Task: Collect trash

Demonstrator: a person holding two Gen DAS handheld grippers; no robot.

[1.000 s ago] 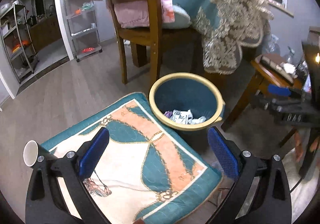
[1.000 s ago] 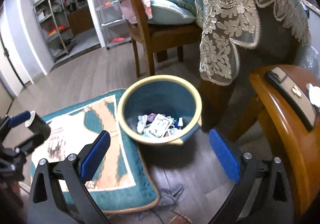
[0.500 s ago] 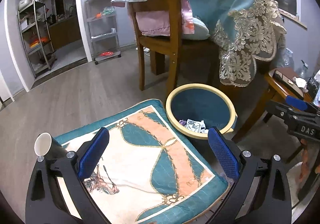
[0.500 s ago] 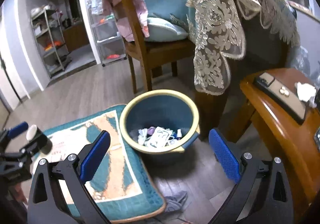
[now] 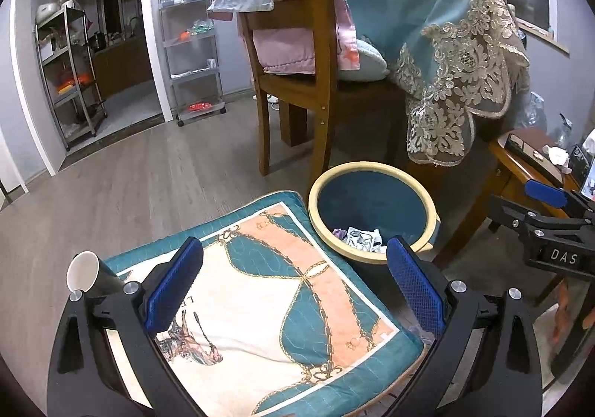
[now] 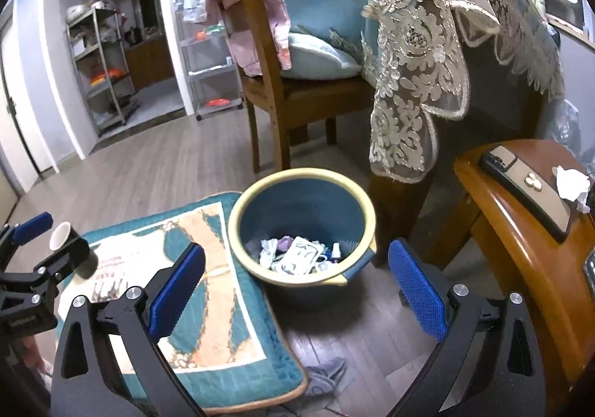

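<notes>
A: What's on the wood floor?
B: A bin (image 6: pixel 302 227) holding wrappers (image 6: pixel 297 256), touching a cushion (image 5: pixel 260 305).
A: The grippers?
B: Both hover near the bin, the left gripper (image 5: pixel 293 287) and the right gripper (image 6: pixel 295 285) spread wide, empty. A cup (image 5: pixel 87 274) lies partly hidden behind the left one; the wrappers are hard to make out.

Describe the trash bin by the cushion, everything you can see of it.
The trash bin is round, dark blue, with a cream rim; it looks plastic. It stands upright and open on the wood floor, its rim against the patterned cushion. Crumpled wrappers cover its bottom. Neither pair of tongs touches it.
</notes>
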